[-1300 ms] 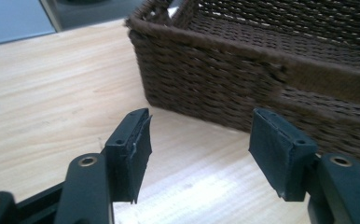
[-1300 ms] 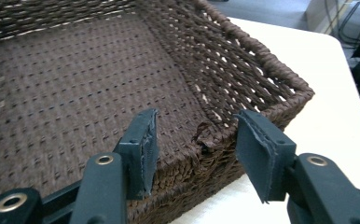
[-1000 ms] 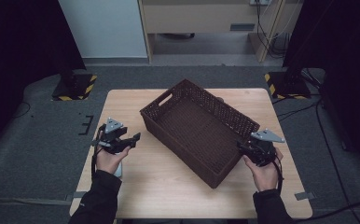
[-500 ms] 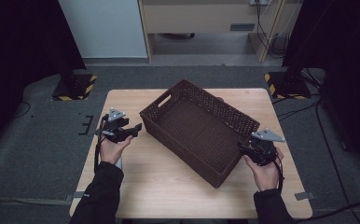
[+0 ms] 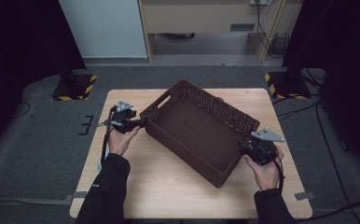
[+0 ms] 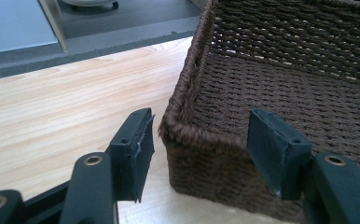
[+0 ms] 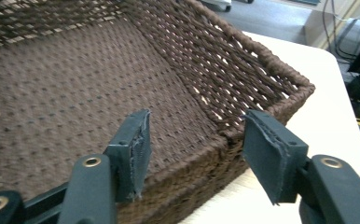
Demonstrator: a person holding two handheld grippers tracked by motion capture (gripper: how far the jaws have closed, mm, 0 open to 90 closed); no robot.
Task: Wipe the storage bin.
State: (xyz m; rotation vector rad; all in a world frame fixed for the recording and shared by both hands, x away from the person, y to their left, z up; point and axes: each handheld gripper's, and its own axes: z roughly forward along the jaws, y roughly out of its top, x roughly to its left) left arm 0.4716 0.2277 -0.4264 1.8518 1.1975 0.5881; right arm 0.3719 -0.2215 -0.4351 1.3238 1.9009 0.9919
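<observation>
A dark brown woven basket (image 5: 201, 128) is sitting turned at an angle on the light wooden table (image 5: 169, 186), one corner pointing toward each hand. It is taking up the middle of the tabletop, leaving a broad bare strip of wood along the near edge and narrower bare patches at the far corners.

The left gripper (image 5: 138, 124) is reaching in level from the table's left side, its tips arriving at the basket's left corner. In the left gripper view its jaws are standing spread, having just been closing a little, with the corner's braided rim (image 6: 187, 133) lying between them; one jaw is sitting outside the wall over bare wood, the other over the basket's inside, and a gap is showing on both sides, so the pads are not pressing. Beyond that corner the tabletop (image 6: 66, 112) is running open to its far edge.

The right gripper (image 5: 244, 148) is resting at the basket's near right end, close to the table's right edge. In the right gripper view its jaws are also standing apart, having just been opening, with the low wall and its corner (image 7: 234, 133) between them and no pad squeezing the weave. A thin band of table (image 7: 327, 116) is showing beside that corner.
</observation>
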